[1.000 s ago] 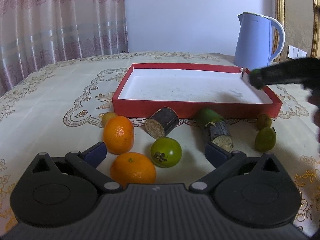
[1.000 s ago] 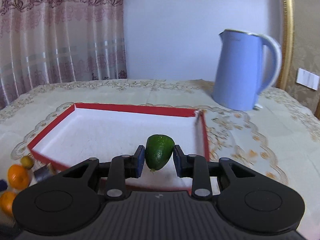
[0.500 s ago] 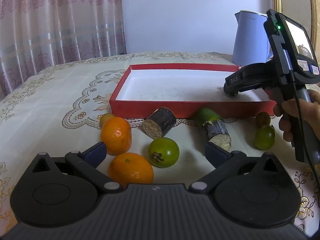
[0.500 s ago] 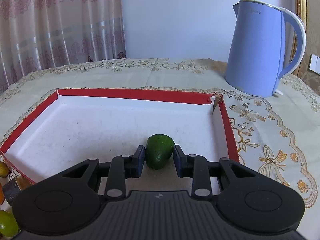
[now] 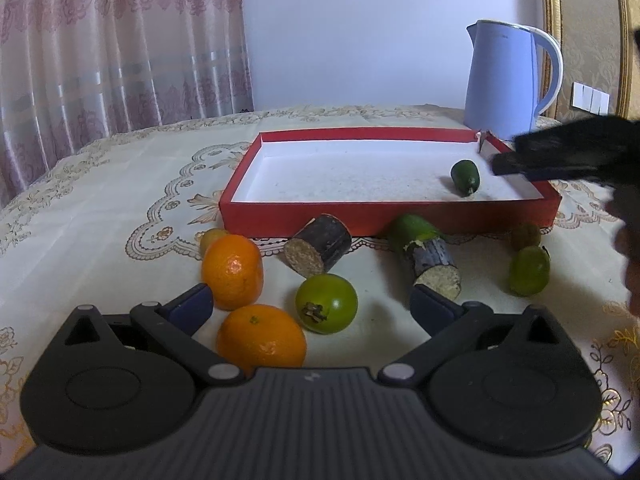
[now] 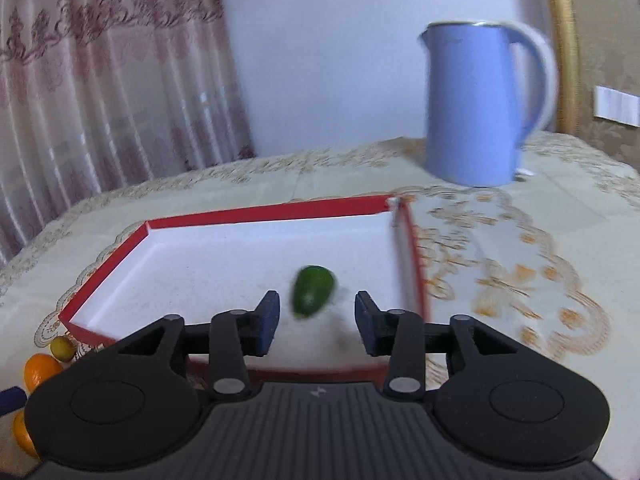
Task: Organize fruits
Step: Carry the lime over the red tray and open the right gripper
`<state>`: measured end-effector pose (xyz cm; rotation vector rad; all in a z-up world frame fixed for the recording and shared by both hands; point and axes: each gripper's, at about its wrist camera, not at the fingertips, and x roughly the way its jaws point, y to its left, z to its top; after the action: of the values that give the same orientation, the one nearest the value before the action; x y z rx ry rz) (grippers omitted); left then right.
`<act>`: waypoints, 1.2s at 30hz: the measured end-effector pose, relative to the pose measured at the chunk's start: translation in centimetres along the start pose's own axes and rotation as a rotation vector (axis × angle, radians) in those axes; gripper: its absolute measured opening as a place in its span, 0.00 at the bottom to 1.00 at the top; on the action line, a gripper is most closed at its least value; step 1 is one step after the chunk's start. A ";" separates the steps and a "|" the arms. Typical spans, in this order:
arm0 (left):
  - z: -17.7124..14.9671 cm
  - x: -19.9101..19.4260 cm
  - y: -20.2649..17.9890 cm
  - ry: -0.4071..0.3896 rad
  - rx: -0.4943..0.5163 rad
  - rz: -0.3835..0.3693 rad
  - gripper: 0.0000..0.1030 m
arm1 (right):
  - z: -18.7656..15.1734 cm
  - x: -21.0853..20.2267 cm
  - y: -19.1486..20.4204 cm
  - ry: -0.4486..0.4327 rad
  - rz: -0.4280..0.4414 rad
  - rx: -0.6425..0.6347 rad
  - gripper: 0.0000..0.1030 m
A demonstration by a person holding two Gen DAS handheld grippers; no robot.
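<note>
Fruit (image 6: 313, 290), dark green and oval, lying loose on the white floor of the red tray (image 6: 256, 213) near its right wall, between the spread, empty fingers of the right gripper (image 6: 317, 312) and touching neither. Left gripper (image 5: 314, 307) wide open too, holding nothing, low over two oranges (image 5: 233, 271) and a round green fruit (image 5: 326, 309) on the tablecloth (image 5: 100, 200) in front of the tray.

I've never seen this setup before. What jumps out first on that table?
A shallow red tray sits mid-table, holding one dark green fruit near its right end. In front of it lie two oranges, a round green fruit and cane pieces; a blue kettle stands behind.
</note>
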<state>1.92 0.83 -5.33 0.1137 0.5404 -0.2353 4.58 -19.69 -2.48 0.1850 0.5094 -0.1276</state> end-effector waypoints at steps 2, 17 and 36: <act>0.0 0.0 -0.1 -0.001 0.001 0.001 1.00 | -0.8 -1.4 -0.6 -0.011 -0.056 0.006 0.52; -0.2 -0.4 -0.2 -0.011 0.008 0.021 1.00 | -5.4 -3.6 -3.9 0.061 -0.192 0.059 0.77; -1.3 -2.5 2.9 -0.013 0.002 0.048 1.00 | -5.4 -3.4 -4.8 0.060 -0.101 0.118 0.94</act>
<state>-0.10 4.33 -5.04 0.1264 0.5241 -0.1895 -1.72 -22.99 -6.12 0.2788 0.5721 -0.2516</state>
